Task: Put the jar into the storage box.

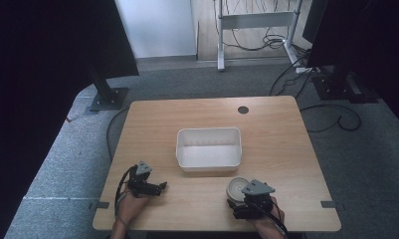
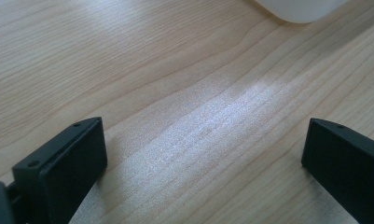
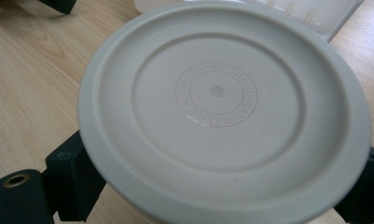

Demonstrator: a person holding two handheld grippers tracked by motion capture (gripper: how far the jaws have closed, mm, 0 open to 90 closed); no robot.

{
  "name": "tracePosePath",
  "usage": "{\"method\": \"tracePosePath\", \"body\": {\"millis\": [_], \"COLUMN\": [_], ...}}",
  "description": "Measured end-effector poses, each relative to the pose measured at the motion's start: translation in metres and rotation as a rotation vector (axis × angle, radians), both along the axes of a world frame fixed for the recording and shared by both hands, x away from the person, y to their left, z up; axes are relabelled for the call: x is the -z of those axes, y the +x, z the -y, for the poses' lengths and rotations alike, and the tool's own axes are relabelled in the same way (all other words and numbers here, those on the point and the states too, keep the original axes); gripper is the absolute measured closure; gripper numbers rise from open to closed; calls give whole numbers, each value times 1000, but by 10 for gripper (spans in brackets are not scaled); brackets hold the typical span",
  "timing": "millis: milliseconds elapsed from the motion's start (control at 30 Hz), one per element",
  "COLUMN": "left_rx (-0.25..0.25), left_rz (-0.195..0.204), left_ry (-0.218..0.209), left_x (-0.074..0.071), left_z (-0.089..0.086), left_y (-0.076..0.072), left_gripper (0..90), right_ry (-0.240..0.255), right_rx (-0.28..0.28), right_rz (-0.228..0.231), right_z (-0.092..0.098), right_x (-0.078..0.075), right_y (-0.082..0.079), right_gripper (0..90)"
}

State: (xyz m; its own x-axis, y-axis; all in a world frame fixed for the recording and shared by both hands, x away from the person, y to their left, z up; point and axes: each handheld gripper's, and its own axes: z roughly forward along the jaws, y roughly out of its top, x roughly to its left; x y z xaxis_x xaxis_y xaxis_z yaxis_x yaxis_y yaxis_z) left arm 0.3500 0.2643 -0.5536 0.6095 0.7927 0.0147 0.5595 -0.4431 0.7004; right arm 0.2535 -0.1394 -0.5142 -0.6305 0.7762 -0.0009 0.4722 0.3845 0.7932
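- Right claw (image 1: 238,198): set around a round grey-white lidded container (image 1: 235,189), one jaw on each side of its body below the lid rim. In the right gripper view both jaws sit against the container (image 3: 222,116), which is held between them.
- Left claw (image 1: 162,186): spread wide and holding nothing. In the left gripper view its two black jaws stand far apart over bare wood of the tabletop (image 2: 184,93).
- Location of the container: near the front edge of the tabletop (image 1: 152,119), right of centre, just in front of the white bin (image 1: 208,147) and near its front right corner.
- Right gripper view: shows raised lettering in a ring at the centre of the lid, and the ribbed inner wall of the white bin (image 3: 310,14) just beyond the lid.
- Left gripper view: shows a rounded corner of the white bin (image 2: 299,8) at the top edge, well apart from the jaws.
- High view: shows both hands entering from the bottom edge, the two claws well apart, and the white bin open-topped at mid-tabletop.
- Surroundings: a dark round hole (image 1: 243,110) in the tabletop near its far edge; black stands and cables on the grey floor (image 1: 187,82) beyond.
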Motion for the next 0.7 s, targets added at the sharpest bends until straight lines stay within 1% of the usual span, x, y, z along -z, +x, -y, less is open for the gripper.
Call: {"method": "tracePosePath", "body": {"millis": [433,700], "left_rx": [1,1], "left_rz": [0,0], "left_ry": [0,0], "left_x": [0,0], "left_z": [0,0], "left_y": [0,0], "left_gripper": [0,0], "right_ry": [12,16], "right_rx": [19,6], "right_rz": [-3,4], "right_z": [-6,-15], "right_x": [-8,-10], "right_y": [13,23], "right_gripper": [90,90]}}
